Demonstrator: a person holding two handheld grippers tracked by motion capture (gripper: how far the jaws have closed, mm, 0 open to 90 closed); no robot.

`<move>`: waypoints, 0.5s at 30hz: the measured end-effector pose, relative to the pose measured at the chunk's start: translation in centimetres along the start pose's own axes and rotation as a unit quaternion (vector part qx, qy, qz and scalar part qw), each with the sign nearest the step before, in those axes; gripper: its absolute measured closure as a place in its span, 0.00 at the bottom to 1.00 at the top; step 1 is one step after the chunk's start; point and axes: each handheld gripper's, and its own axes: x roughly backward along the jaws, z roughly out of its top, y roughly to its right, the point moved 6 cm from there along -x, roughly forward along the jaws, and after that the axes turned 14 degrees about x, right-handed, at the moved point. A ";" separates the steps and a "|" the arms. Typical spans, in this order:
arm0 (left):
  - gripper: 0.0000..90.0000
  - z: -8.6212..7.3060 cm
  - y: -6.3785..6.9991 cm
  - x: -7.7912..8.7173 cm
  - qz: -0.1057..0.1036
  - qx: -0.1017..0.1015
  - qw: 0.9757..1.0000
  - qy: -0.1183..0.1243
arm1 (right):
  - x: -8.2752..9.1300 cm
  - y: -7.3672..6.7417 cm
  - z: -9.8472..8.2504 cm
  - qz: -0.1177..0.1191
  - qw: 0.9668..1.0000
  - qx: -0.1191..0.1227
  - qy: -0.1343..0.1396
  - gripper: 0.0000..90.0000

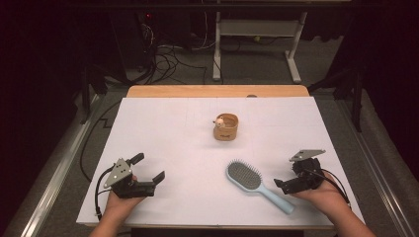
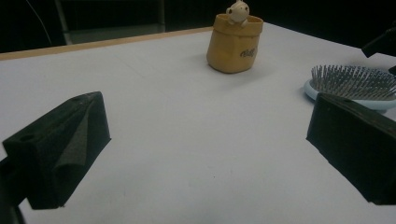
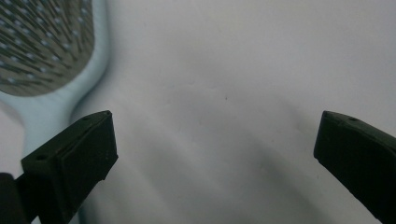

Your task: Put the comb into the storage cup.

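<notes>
On the white table (image 1: 163, 123) a light blue hairbrush (image 1: 244, 176) lies bristles up, its handle running toward the near right corner. Just beside that handle hovers the right gripper (image 1: 291, 173), jaws spread wide with nothing between them; its own view looks down on the brush head (image 3: 42, 42) at the left jaw. Well apart at the near left sits the left gripper (image 1: 148, 169), jaws likewise spread and empty. Farther back, near the middle, stands a small tan pot (image 1: 226, 127) with a little figure (image 2: 237, 11) peeking over its rim.
</notes>
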 end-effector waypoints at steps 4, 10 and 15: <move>0.00 0.1 -0.1 -0.1 0.003 0.002 1.000 0.003 | 0.3 -0.7 0.9 0.013 1.000 0.009 0.010 0.00; 0.00 0.1 -0.2 0.0 0.005 0.000 1.000 0.003 | 0.4 -1.7 2.4 0.023 0.999 0.016 0.022 0.00; 0.00 0.0 -0.1 -0.1 0.005 -0.002 1.000 0.003 | 0.6 -2.8 3.7 0.031 0.999 0.030 0.027 0.00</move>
